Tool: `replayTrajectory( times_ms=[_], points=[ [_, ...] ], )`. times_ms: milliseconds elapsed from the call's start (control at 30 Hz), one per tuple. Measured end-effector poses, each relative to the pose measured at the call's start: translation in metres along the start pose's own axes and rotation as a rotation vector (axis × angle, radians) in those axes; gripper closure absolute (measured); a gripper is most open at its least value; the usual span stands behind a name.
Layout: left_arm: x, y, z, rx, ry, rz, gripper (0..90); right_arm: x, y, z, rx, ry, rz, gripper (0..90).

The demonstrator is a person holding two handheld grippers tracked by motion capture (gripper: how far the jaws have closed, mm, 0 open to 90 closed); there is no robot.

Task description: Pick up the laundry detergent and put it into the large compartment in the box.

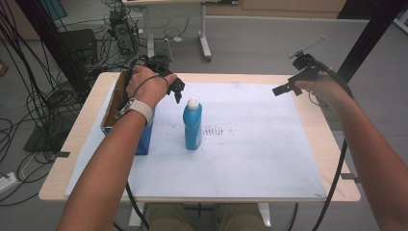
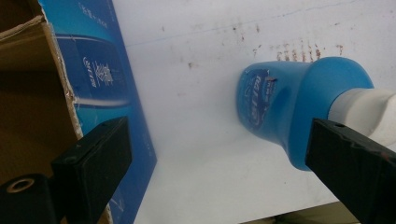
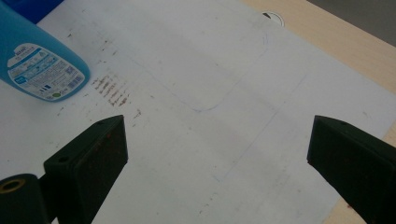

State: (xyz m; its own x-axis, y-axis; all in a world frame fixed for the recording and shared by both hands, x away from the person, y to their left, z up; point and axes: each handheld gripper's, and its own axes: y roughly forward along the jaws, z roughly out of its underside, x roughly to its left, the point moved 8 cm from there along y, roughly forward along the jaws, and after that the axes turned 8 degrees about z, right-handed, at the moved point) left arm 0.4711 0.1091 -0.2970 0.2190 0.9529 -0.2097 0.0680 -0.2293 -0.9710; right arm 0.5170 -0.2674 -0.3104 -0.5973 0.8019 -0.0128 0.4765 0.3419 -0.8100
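Note:
A blue bottle (image 1: 193, 125) with a white cap stands upright on the white sheet (image 1: 250, 159), left of centre. In the left gripper view the blue bottle (image 2: 285, 107) is seen from above, its white cap beside the right jaw. My left gripper (image 1: 176, 90) hovers open just left of and behind the bottle's cap, holding nothing. An open blue cardboard box (image 1: 115, 113) sits at the table's left, partly under the left hand. My right gripper (image 1: 284, 89) hangs open above the far right part of the sheet, nothing between its jaws. The right gripper view catches the bottle (image 3: 39, 60) at upper left.
Brown smudges (image 1: 217, 131) mark the sheet right of the bottle. The wooden table (image 1: 332, 144) edge borders the sheet on the right. Black frame posts (image 1: 370, 33) and cables stand around the table's far corners.

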Motion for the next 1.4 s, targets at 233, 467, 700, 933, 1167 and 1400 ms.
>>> replayTrajectory(
  times_ms=[233, 467, 700, 933, 1167, 1400],
  points=[
    [0.000, -0.003, 0.001, -0.007, 0.003, 0.001, 7.9, 0.000, -0.001, 0.000, 0.004, -0.005, -0.001, 5.2],
    [0.001, -0.006, 0.003, -0.013, 0.005, -0.001, 7.9, 0.001, -0.002, -0.001, -0.002, -0.001, 0.001, 5.2],
    [-0.001, -0.007, 0.003, -0.015, 0.011, 0.003, 7.9, 0.004, -0.001, -0.002, 0.001, -0.008, -0.004, 5.2],
    [-0.002, -0.007, 0.002, -0.018, 0.011, 0.004, 7.9, 0.004, -0.002, -0.002, 0.000, -0.007, -0.004, 5.2],
    [-0.002, -0.008, 0.002, -0.019, 0.012, 0.001, 8.0, 0.002, -0.003, 0.000, -0.001, -0.003, -0.001, 5.2],
    [-0.006, -0.015, 0.000, -0.029, 0.023, 0.005, 8.1, 0.002, -0.003, 0.001, 0.000, 0.000, -0.001, 5.2]
  ],
)
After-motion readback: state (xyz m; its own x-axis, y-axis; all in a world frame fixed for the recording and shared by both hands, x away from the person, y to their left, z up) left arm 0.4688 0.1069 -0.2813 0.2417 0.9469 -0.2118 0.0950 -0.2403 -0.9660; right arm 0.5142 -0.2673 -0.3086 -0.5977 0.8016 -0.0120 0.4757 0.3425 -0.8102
